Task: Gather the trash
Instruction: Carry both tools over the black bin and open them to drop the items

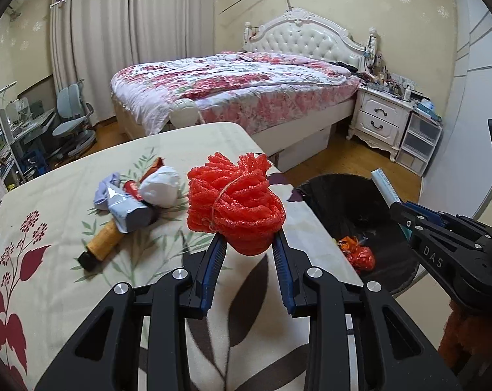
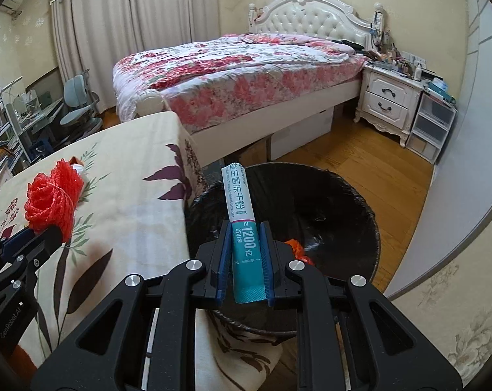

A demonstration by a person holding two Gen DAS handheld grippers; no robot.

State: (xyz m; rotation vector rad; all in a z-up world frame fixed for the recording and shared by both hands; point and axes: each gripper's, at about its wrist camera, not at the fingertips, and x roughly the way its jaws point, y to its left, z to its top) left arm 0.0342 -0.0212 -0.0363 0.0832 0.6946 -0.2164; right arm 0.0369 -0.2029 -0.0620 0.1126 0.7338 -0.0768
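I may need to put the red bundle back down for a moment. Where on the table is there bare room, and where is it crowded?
Bare floral tablecloth lies left of and before the trash pile, and between the red foam-net bundle and the table's edge by the black-lined bin. It is crowded around the pile.

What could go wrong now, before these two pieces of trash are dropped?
The red foam net is above the table's floral cloth, not the black bin; the left gripper releasing here would probably miss. The teal sachet in the right gripper sits near the bin's rim, so it might fall outside.
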